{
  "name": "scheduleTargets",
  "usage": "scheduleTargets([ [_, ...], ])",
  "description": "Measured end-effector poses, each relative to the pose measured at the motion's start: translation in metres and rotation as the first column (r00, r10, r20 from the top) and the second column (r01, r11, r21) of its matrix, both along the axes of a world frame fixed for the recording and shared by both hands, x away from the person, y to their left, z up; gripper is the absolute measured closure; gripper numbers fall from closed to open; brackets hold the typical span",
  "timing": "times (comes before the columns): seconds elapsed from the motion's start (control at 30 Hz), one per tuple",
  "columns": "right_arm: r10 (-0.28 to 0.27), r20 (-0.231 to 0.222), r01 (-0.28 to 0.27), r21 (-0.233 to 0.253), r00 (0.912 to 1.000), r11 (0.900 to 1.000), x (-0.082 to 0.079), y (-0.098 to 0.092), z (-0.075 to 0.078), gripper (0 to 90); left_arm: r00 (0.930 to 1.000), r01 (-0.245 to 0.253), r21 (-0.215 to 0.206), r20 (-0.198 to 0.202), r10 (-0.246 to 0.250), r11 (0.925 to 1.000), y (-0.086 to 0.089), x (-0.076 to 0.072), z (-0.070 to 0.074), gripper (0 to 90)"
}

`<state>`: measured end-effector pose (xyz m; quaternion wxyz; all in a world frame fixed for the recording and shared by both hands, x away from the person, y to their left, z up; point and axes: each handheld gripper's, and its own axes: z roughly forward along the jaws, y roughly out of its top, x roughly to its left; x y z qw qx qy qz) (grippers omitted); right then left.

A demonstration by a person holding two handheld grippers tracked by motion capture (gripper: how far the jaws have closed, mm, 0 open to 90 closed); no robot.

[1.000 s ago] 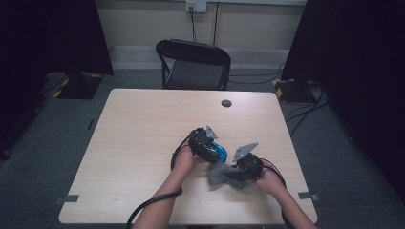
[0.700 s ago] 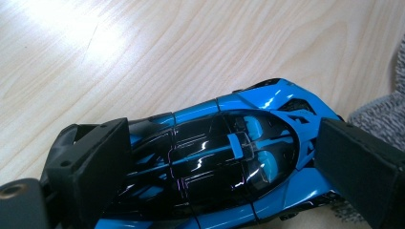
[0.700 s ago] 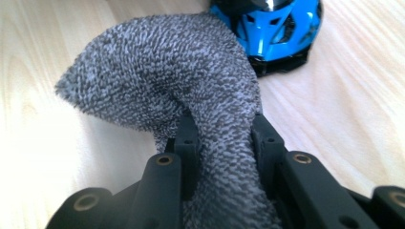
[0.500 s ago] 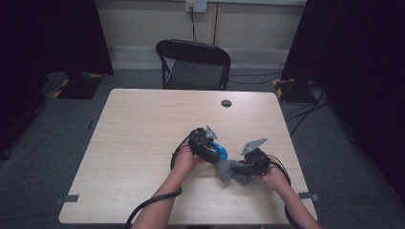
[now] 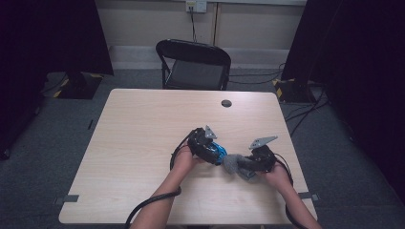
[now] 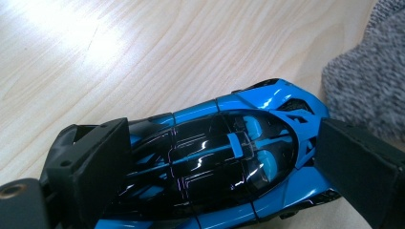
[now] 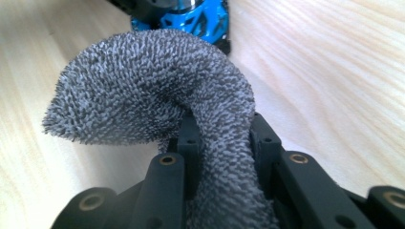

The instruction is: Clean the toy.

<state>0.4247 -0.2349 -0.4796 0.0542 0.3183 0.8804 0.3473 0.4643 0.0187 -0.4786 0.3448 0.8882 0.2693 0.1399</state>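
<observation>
Left claw [image 5: 213,151] clamped across toy car [image 6: 224,157], low over table [image 5: 143,138]

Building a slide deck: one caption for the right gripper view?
Right tongs pinch a grey nubby cloth, its free end curling toward the blue toy car.

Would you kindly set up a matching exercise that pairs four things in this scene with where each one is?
Things:
1. blue toy car
2. grey cloth
3. folding chair
4. dark round grommet

Places:
A. set in the table top near its far edge
B. between the left gripper's jaws
C. on the floor beyond the table
D. pinched in the right gripper's jaws

Pairs: 1-B, 2-D, 3-C, 4-A
</observation>
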Motion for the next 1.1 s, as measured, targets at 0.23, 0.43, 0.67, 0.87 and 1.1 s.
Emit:
scheduleTargets([
  [0.23, -0.067, 0.013, 0.066, 0.007, 0.9977, 0.998, 0.003, -0.007, -0.001, 71.8, 1.0000, 0.000, -0.002, 0.001, 0.000, 1.0000, 0.000, 0.000, 0.000, 5.6],
  [0.43, -0.081, 0.004, 0.081, 0.013, 0.9967, 0.997, 0.005, -0.007, -0.002, 71.8, 1.0000, -0.001, -0.005, 0.004, 0.001, 1.0000, 0.000, -0.001, -0.001, 5.6],
  [0.67, -0.117, 0.007, 0.117, 0.010, 0.9931, 0.993, 0.008, -0.008, -0.001, 71.8, 1.0000, -0.002, -0.001, 0.003, 0.002, 1.0000, 0.000, 0.000, 0.000, 5.6],
  [0.87, -0.152, 0.016, 0.152, 0.008, 0.9882, 0.988, 0.010, -0.009, -0.002, 71.8, 1.0000, -0.002, -0.004, 0.004, 0.002, 1.0000, 0.000, 0.000, -0.001, 5.6],
  [1.1, -0.184, 0.047, 0.185, -0.010, 0.9818, 0.983, 0.010, -0.009, 0.000, 71.6, 1.0000, 0.001, -0.003, 0.000, -0.001, 1.0000, -0.001, -0.001, 0.000, 5.6],
])
